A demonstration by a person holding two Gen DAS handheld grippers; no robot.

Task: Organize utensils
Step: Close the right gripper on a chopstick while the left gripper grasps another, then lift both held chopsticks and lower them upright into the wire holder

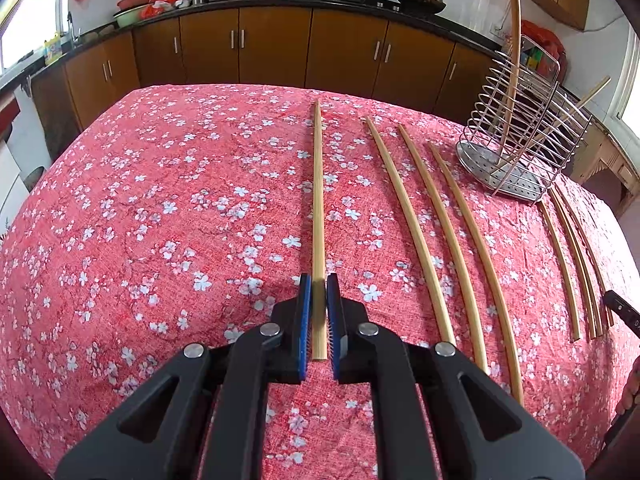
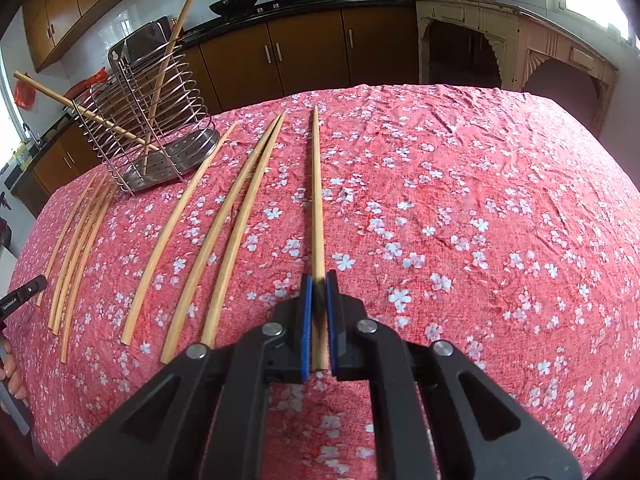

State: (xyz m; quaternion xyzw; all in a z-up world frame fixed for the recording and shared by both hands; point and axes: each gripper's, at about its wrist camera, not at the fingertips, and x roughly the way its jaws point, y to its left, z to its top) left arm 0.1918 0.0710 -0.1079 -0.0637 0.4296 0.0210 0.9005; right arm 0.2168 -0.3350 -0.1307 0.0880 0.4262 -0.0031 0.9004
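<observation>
Wire utensil rack (image 1: 520, 148) holding two slender wooden chopsticks (image 1: 514, 60) leaning, more loose chopsticks (image 1: 416, 236) on the red floral cloth surface (image 1: 160, 220), left gripper (image 1: 319, 280) clenched on one chopstick (image 1: 318, 200), right gripper (image 2: 319, 278) clenched on another chopstick (image 2: 317, 200), blue fingers (image 2: 306, 320).

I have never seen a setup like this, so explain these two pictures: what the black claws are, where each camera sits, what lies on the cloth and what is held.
There is no robot here. A person holds a two-finger gripper in each hand, and each carries a wide-angle camera looking along its fingers. One picture comes from the left gripper, the other from the right gripper. Each is shut on one wooden chopstick. More loose chopsticks lie in rows on the red flowered tablecloth. A wire utensil rack stands on the cloth with two chopsticks already leaning in it. Kitchen cabinets run behind.
</observation>
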